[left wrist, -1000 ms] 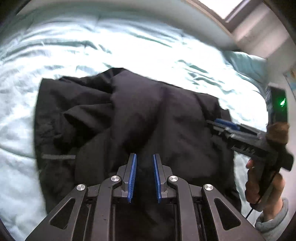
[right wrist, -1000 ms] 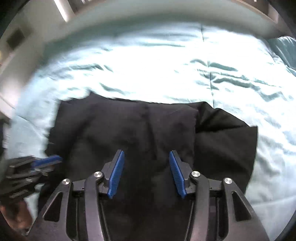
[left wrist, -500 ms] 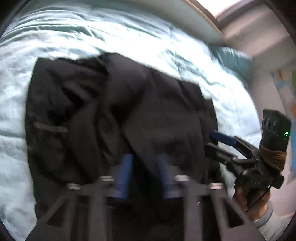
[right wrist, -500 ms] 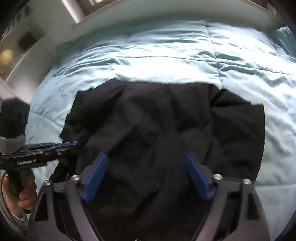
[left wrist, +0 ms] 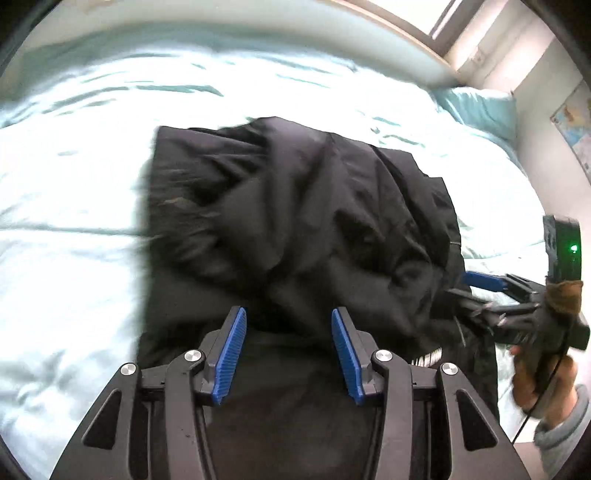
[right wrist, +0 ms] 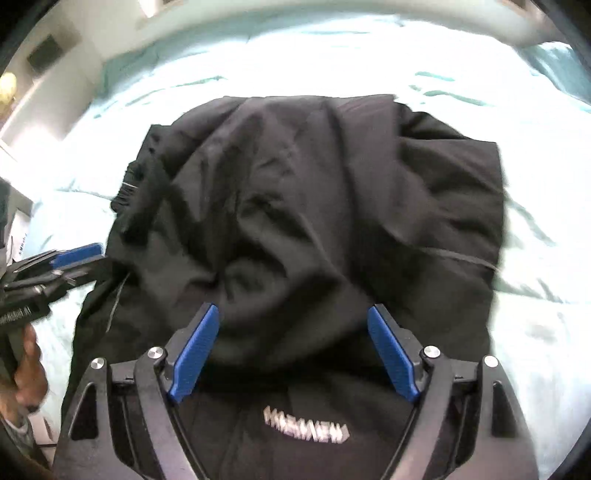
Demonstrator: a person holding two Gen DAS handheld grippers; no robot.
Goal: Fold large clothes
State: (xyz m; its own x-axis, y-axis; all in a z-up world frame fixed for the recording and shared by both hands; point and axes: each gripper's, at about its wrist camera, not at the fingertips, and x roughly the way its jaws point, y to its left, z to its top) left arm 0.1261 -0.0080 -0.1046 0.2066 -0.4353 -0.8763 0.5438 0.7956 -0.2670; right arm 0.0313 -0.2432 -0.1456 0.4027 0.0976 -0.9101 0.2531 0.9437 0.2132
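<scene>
A large black garment (left wrist: 295, 229) lies rumpled and partly folded on a pale blue bed; it also fills the right wrist view (right wrist: 314, 206), where a white logo (right wrist: 306, 430) shows near its front edge. My left gripper (left wrist: 284, 350) is open and empty above the garment's near edge. My right gripper (right wrist: 293, 354) is open wide and empty above the garment near the logo. Each gripper shows in the other's view: the right one (left wrist: 480, 291) at the garment's right side, the left one (right wrist: 74, 262) at its left side.
The pale blue duvet (left wrist: 74, 184) surrounds the garment on all sides. A blue pillow (left wrist: 480, 107) lies at the far right by the wall. A window sill (left wrist: 388, 22) runs behind the bed. A shelf corner (right wrist: 14, 221) stands at the bed's left.
Both grippers have opened wider; the left was nearly shut a second ago. Both have shifted over the garment, whose cloth now lies more bunched in the middle.
</scene>
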